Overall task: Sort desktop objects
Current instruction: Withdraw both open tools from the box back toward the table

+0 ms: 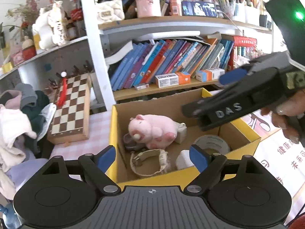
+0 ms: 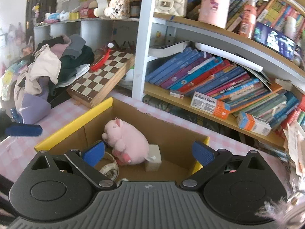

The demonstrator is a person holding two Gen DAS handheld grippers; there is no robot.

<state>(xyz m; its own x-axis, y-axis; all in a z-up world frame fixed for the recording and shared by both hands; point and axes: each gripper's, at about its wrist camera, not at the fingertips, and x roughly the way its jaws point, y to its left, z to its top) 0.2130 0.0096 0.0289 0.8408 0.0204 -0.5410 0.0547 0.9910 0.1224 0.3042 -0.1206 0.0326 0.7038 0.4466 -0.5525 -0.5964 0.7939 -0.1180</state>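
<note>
Lying at the far left of the left wrist view, a heap of clothes (image 1: pixel 17 122) spills over the pink checked table (image 1: pixel 80 147), with a folded chessboard (image 1: pixel 71 106) leaning beside it against the white shelf post (image 1: pixel 95 43). Next comes the box (image 1: pixel 112 133), cardboard with yellow edges, standing in front of a shelf of leaning books (image 1: pixel 167 61). Inside it a pink plush pig (image 1: pixel 152 131) lies on its side at the back, against a small pale block (image 1: pixel 181 133); nearer the front are a beige watch strap (image 1: pixel 150 162), a white object (image 1: pixel 184 160) and a roll of grey tape (image 1: pixel 211 144). The left gripper (image 1: pixel 152 158) hangs over the box's near edge, jaws wide, nothing between them. At the right, a hand (image 1: pixel 286 118) holds the right gripper (image 2: pixel 150 152) above the box's right side; its own view shows its jaws spread wide and empty, with the pig and block between the blue pads (image 2: pixel 203 152) but well below them.
</note>
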